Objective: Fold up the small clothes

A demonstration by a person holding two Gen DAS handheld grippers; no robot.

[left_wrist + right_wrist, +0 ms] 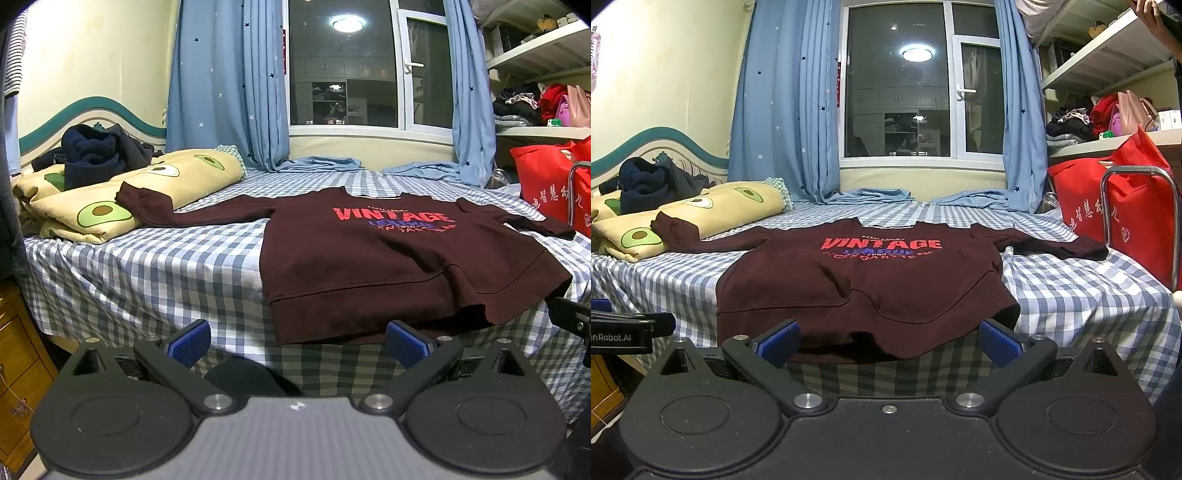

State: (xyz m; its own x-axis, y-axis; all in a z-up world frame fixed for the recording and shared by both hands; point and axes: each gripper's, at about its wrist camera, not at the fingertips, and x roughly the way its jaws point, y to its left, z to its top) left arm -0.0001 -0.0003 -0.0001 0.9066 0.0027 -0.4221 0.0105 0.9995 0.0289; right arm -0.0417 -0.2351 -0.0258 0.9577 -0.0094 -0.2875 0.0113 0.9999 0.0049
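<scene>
We saw, at nine o'clock in the left wrist view, a folded avocado-print quilt [122,195] on the bed [147,266], with a heap of dark navy clothes [96,151] on top of it. The maroon sweatshirt [388,266] lay flat and face up on the checked sheet, its "VINTAGE" print toward twelve o'clock and its hem hanging just over the near edge of the bed. One sleeve reached out to ten o'clock and rested on the quilt; the other stretched toward three o'clock, ending near a red bag [554,188]. Blue star curtains [221,85] framed the dark window at twelve o'clock.

Our left tongs [297,343] stood open, blue pads wide apart, holding nothing, just short of the hem at six o'clock. Our right tongs [888,341] were likewise spread open and empty, below the sweatshirt [868,288], whose hem drooped between the two pads. In that view the left tool's black body showed at nine o'clock, and a metal rail [1137,173] curved in front of the red bag [1108,206] at three o'clock.
</scene>
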